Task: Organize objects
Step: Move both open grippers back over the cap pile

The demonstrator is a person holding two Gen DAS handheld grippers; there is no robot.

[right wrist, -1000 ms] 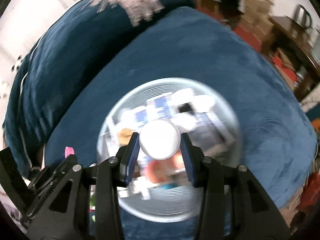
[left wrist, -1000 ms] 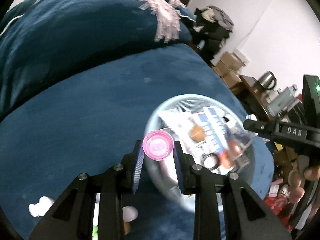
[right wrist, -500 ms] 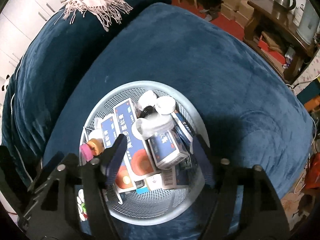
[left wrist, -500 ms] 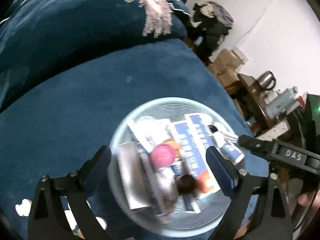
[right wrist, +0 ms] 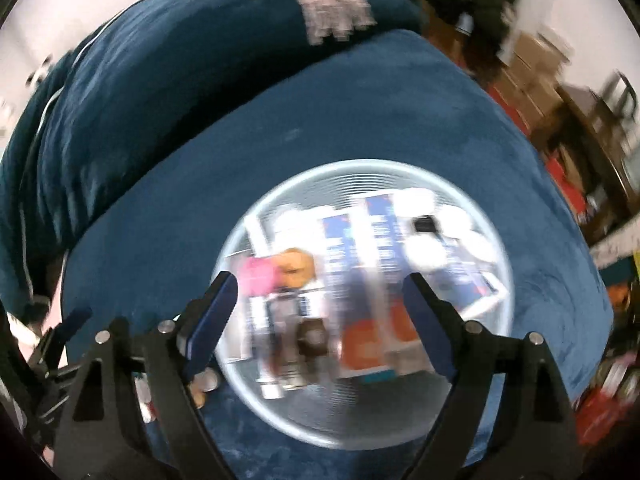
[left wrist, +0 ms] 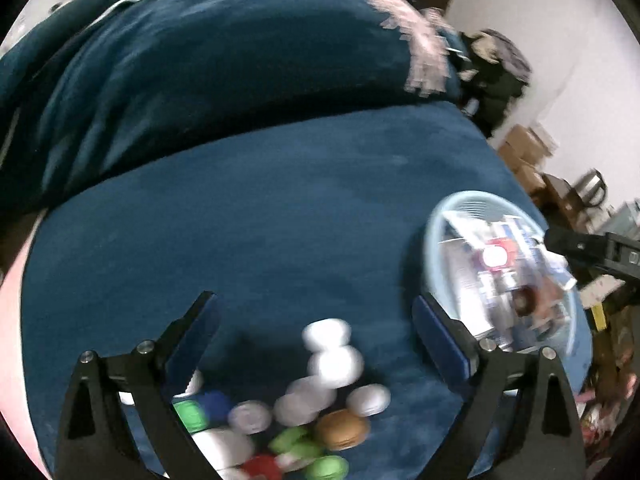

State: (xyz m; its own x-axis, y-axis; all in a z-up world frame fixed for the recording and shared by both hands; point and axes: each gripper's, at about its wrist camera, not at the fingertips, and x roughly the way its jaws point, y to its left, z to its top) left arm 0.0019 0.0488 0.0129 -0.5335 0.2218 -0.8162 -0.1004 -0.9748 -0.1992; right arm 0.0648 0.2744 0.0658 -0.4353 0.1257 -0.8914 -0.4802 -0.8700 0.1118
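Dark blue plush upholstery (left wrist: 280,208) fills both views, a seat cushion with a fringed pale pink throw (right wrist: 328,4) over the backrest behind it and cardboard boxes (left wrist: 524,152) against the white wall at the far right. On the cushion's right part sits the round pale blue plastic mesh basket (right wrist: 280,416), packed with blue-and-white cartons (right wrist: 360,232), white bottles and a pink-capped bottle (right wrist: 258,276) beside an orange-capped one. A second ago the left gripper (left wrist: 316,316) was clamped on that pink-capped bottle over the basket; now the bottle lies inside the basket, the jaws stand wide apart with nothing between them, and the left wrist view has swung away from the basket, which sits at its right edge. Below those fingers, near the cushion's front edge, lies a loose cluster of small bottles (left wrist: 304,412) with white, green, brown and red caps. The right gripper (right wrist: 320,300) held a white-capped bottle a second ago; its jaws have just been opening and stand apart, empty, above the basket. Both views are blurred, so labels cannot be read.
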